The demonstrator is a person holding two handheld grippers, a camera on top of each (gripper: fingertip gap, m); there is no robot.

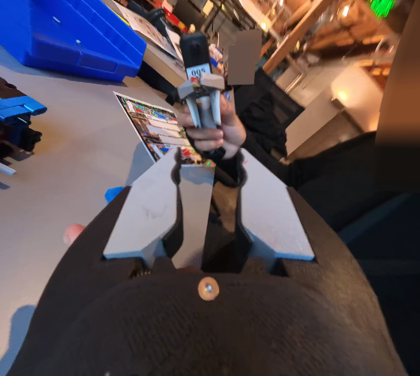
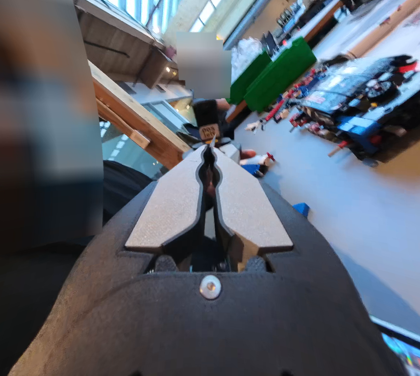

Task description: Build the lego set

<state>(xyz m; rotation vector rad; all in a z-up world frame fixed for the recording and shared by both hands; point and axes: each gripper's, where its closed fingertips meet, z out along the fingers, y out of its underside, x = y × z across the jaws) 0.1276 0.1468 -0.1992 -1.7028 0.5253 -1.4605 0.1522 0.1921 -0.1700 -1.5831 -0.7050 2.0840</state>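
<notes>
My left gripper [image 1: 209, 155] is open and empty, held above the grey table's [image 1: 68, 183] front edge. My right gripper [image 2: 210, 149] is shut on a thin grey piece [image 2: 213, 139] that pokes out past its tips. In the left wrist view the right gripper [image 1: 207, 122] faces me, held up in a hand [image 1: 216, 135], with the grey piece [image 1: 205, 112] between its fingers. The two grippers point at each other, a short gap apart. The blue and black lego car [image 2: 368, 101] lies on the table at the right. The instruction booklet [image 1: 159, 128] lies open under the grippers.
A big blue bin [image 1: 68, 23] stands at the back left, green bins [image 2: 279, 78] farther off. Loose red and dark pieces [image 2: 284, 110] lie beside the car. A small white, red and blue sub-build [image 2: 259, 161] and a small blue brick [image 2: 301, 208] lie on the table. The left gripper's tips are roughly 6 centimetres from the right gripper's.
</notes>
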